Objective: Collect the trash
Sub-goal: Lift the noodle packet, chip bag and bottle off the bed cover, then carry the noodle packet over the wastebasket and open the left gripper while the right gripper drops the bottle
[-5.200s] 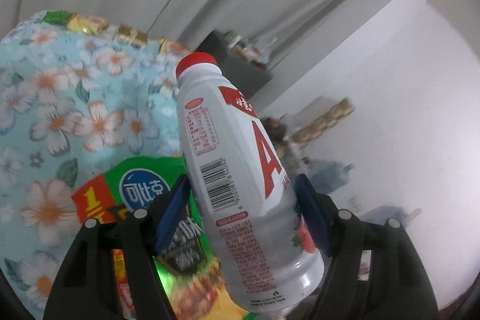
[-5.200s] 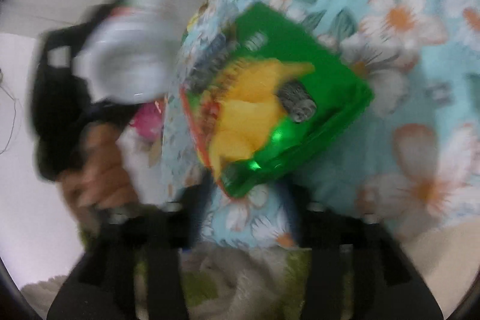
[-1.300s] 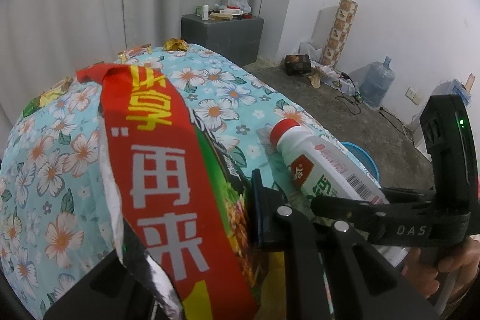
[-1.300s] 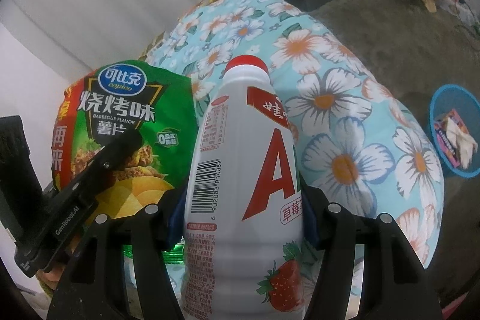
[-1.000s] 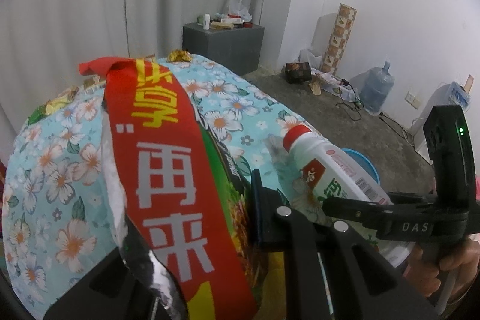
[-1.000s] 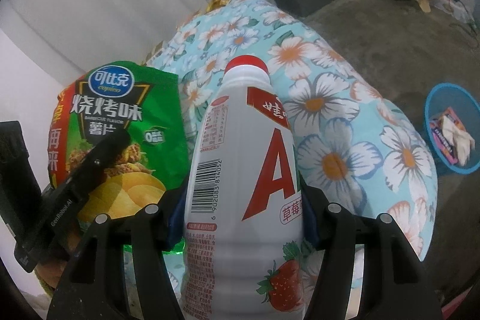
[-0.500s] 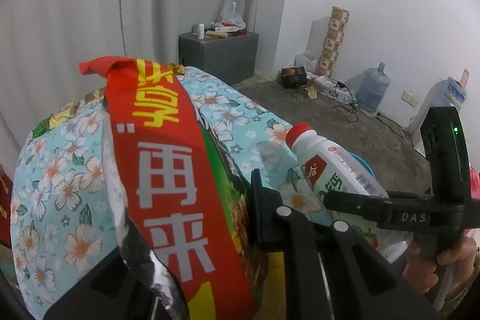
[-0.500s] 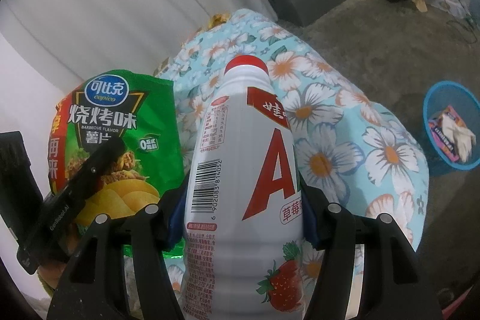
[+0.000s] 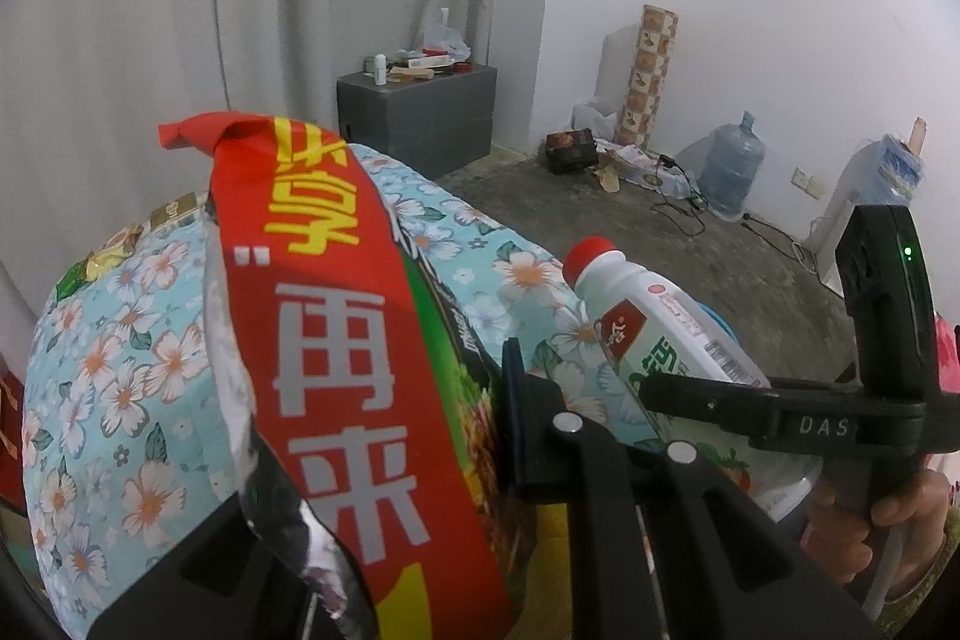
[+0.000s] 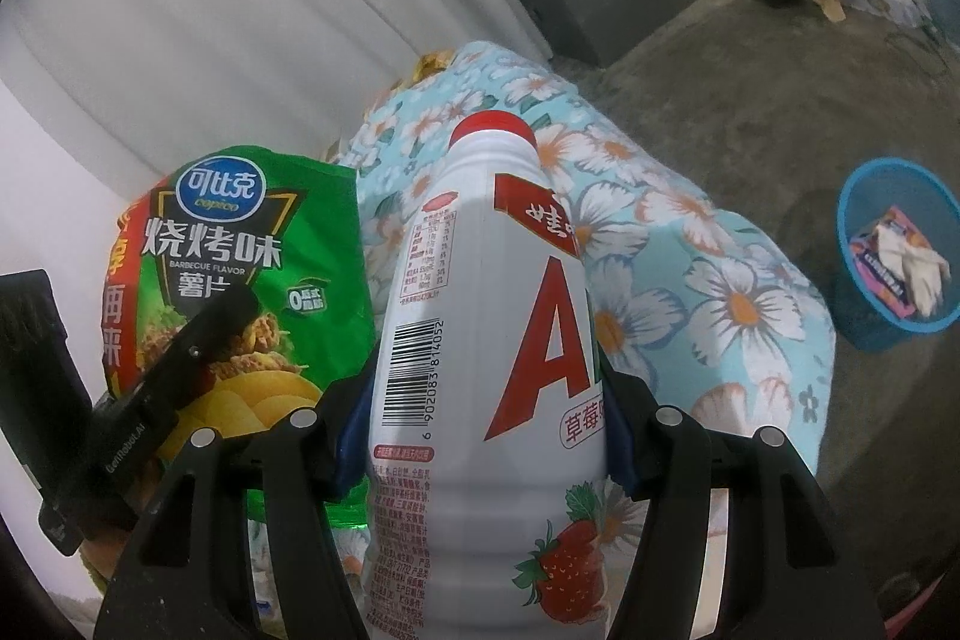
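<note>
My left gripper [image 9: 420, 460] is shut on a green and red chip bag [image 9: 336, 370], which fills the middle of the left wrist view and also shows in the right wrist view [image 10: 240, 268]. My right gripper [image 10: 486, 430] is shut on a white strawberry milk bottle [image 10: 480, 340] with a red cap, held upright; the bottle also shows in the left wrist view [image 9: 654, 346]. Both are held above a table with a blue floral cloth [image 10: 690, 280]. A blue trash basket [image 10: 900, 268] with wrappers inside stands on the floor at the right.
Gold candy wrappers [image 9: 114, 250] lie at the cloth's far edge. A grey cabinet [image 9: 420, 112] stands against the curtain. A water jug [image 9: 732, 172], a patterned roll [image 9: 654, 70] and cables sit on the concrete floor by the white wall.
Over five seconds the bottle passed from my left gripper to my right, and my left took the chip bag. In the last second both grippers rose slightly; the grips are unchanged.
</note>
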A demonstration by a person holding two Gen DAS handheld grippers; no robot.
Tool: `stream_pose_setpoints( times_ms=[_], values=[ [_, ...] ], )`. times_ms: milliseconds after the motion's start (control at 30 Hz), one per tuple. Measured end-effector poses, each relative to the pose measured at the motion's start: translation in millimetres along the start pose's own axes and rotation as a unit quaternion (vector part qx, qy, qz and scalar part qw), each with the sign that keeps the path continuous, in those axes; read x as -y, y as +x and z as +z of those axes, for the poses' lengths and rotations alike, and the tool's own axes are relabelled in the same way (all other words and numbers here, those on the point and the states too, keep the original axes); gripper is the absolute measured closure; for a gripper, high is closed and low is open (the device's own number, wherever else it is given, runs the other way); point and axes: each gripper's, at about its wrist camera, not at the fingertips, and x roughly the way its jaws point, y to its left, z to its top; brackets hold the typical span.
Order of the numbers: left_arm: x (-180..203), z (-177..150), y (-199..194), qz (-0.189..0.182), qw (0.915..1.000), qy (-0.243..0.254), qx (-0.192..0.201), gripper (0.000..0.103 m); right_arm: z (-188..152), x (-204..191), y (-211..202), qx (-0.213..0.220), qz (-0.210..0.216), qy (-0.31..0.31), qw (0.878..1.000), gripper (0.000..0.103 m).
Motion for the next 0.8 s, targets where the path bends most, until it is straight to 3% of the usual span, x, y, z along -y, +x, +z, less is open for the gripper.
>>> stream_pose_setpoints(
  times_ms=[300,500,667,800],
  values=[
    [19,11,10,-0.007,0.9994,0.033,-0.008,0.093,0,21,-13,0.016,0.015,0.023,0.999,0.045],
    [52,28,23,-0.014,0.9966,0.08,-0.008,0.093,5,63,-35,0.053,0.023,0.071,0.996,0.045],
    [93,47,50,-0.048,0.9909,0.124,-0.02,0.093,8,115,-75,0.119,0.001,0.129,0.985,0.045],
    [130,61,87,-0.084,0.9835,0.154,-0.044,0.093,2,174,-107,0.161,-0.042,0.195,0.967,0.045]
  ],
)
